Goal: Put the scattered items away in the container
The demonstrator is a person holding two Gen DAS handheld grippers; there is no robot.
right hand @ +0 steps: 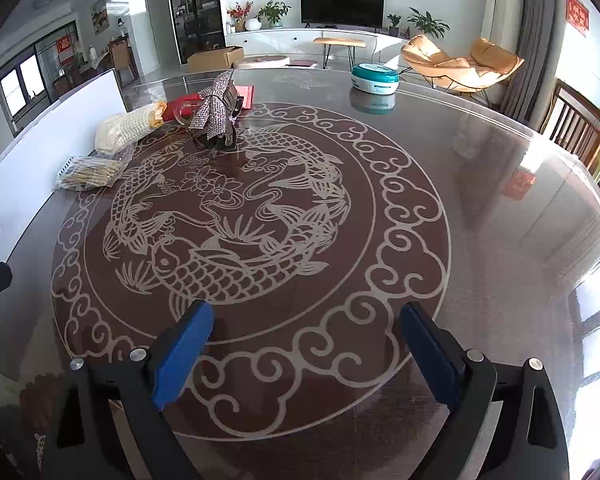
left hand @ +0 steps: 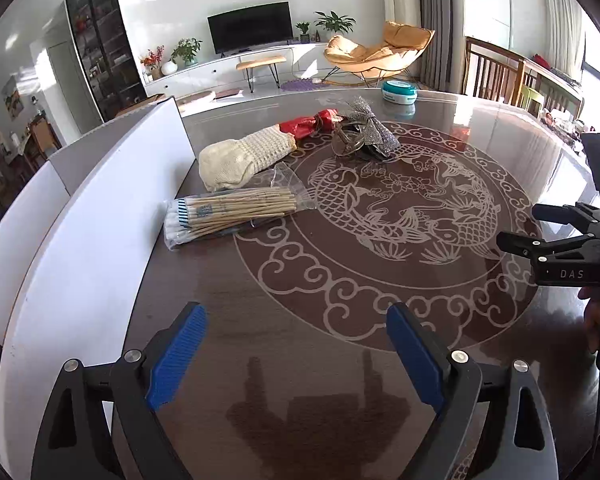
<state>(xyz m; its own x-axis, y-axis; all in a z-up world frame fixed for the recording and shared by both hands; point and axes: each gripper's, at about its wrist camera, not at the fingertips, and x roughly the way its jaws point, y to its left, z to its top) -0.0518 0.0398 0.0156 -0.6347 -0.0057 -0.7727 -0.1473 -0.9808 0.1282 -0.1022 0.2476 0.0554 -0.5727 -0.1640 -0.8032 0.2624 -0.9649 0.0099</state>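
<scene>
From the left wrist view, the left gripper (left hand: 296,354) stands wide open over the dark table (left hand: 284,320) with nothing between its blue pads. Ahead lie a bag of cotton swabs (left hand: 232,216), a cream knitted glove (left hand: 246,158), a red wrapped item (left hand: 306,125) and a glittery silver bow (left hand: 366,132), close together beside the white container (left hand: 96,216). The right gripper (left hand: 540,240) shows at the right edge.

From the right wrist view, the right gripper (right hand: 306,354) is likewise spread wide and empty. The same items cluster far left; a teal round tin (right hand: 375,77) sits well apart.
</scene>
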